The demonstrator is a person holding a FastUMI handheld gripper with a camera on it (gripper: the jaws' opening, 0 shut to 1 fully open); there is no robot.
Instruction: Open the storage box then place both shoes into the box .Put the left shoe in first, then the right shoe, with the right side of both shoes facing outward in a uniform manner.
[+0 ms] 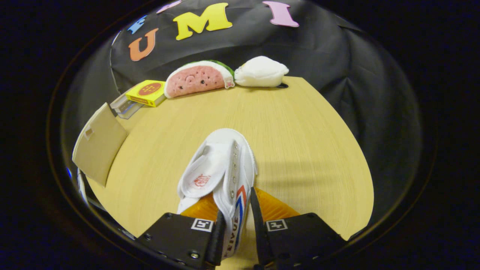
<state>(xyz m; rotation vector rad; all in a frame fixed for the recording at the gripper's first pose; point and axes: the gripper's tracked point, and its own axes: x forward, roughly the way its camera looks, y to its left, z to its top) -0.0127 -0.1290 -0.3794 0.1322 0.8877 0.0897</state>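
A white canvas shoe [219, 168] with a red and blue stripe on its side points away from me over the wooden table [300, 142]. My gripper [236, 221] is shut on the shoe's side wall near the heel, one finger inside the opening and the other on the striped outer side. The shoe's toe reaches ahead of the fingers, and its tongue folds out to the left. To the left, beyond the table's edge, stands the raised beige lid [99, 144] of the storage box, whose inside is hidden.
At the table's far edge lie a watermelon-slice plush [198, 78] and a white plush [260, 72]. A yellow box [147, 92] rests on a clear case [125, 107] at the far left corner.
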